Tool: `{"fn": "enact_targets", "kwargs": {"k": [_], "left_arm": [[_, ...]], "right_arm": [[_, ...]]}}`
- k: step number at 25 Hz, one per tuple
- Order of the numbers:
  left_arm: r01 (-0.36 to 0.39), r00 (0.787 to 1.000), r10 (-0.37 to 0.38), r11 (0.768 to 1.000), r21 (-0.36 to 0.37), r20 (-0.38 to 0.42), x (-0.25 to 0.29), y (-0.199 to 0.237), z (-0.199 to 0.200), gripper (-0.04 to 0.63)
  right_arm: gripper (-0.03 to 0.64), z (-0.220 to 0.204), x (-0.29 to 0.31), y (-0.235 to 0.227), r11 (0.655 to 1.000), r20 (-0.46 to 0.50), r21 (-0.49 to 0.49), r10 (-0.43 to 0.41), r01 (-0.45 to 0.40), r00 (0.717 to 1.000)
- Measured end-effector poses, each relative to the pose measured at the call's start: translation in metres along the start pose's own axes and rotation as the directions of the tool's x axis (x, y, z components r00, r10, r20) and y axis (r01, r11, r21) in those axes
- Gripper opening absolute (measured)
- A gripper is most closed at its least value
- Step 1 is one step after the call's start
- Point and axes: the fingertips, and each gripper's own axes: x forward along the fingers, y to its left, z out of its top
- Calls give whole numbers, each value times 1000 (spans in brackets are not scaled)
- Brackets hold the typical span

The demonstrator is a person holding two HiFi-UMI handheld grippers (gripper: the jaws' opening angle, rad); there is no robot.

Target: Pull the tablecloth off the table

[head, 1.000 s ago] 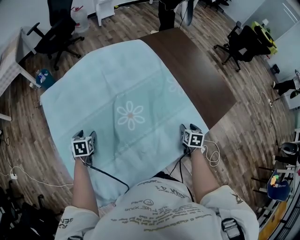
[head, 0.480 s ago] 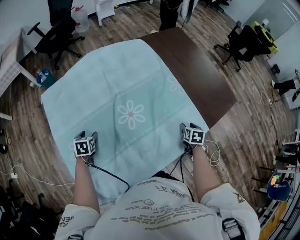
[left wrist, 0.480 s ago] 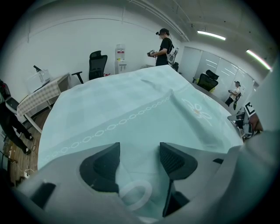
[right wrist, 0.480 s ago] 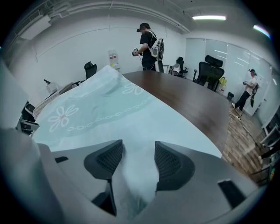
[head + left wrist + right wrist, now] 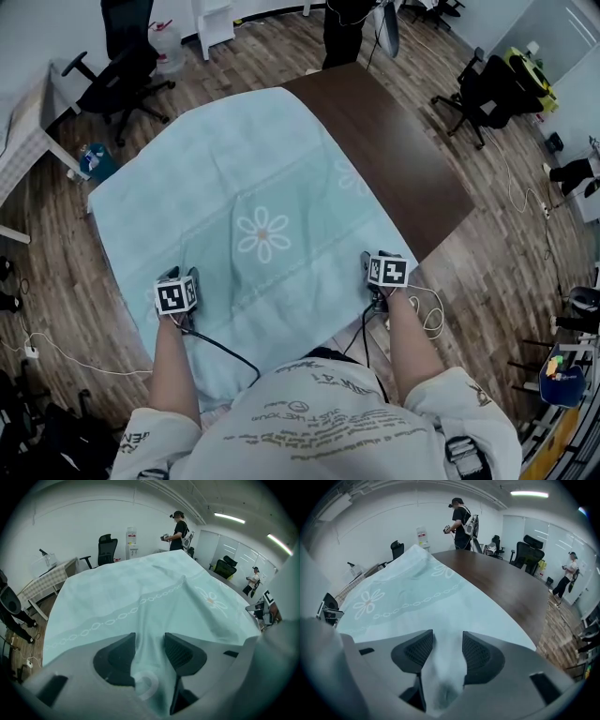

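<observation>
Basically the pull is only starting. The pale-green rectangular fabric tablecloth with a white daisy print (image 5: 253,187) is lying across the near and left part of the long dark-brown wooden table (image 5: 403,159), and the table's far right stretch is showing bare. The cloth's left edge is hanging over the table's left side and its near edge is drooping toward the person.

The left gripper (image 5: 149,641) is sitting at the table's near-left edge. Its jaws are closing on a raised fold of the tablecloth, which is filling the gap pad to pad, with creases running away from the pinch. The right gripper (image 5: 446,644) is working at the table's near-right corner, its jaws likewise closing with bunched cloth touching both pads. So both are grasping fabric, neither released.

Judging from this, nearly all the work is remaining: drawing the whole cloth back over the near edge until the table is bare.

Nothing is resting on the cloth. A black office chair (image 5: 127,66) is standing beyond the table's far-left corner, another black chair (image 5: 487,89) is off its right side, and a person (image 5: 347,23) is standing at its far end. White cables (image 5: 429,314) are dangling by the near-right corner and could be snagging.
</observation>
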Motion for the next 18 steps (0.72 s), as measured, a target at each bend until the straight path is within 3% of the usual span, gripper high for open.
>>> {"fn": "enact_targets", "kwargs": {"k": [4, 6, 8, 18], "left_arm": [[-8, 1000, 8, 1000, -4, -12, 0, -11, -1, 144], [-6, 1000, 5, 1000, -10, -17, 0, -16, 0, 93], [-13, 1000, 13, 1000, -9, -18, 0, -23, -1, 44], [-18, 999, 17, 1000, -18, -35, -4, -45, -13, 23]], "right_arm": [[191, -2, 0, -1, 1000, -30, -17, 11, -11, 1000], [130, -2, 0, 2, 999, -40, -33, 18, -19, 999], [114, -1, 1, 5, 998, -47, -53, 21, -24, 999], [42, -1, 3, 11, 994, -80, -101, 39, -47, 996]]}}
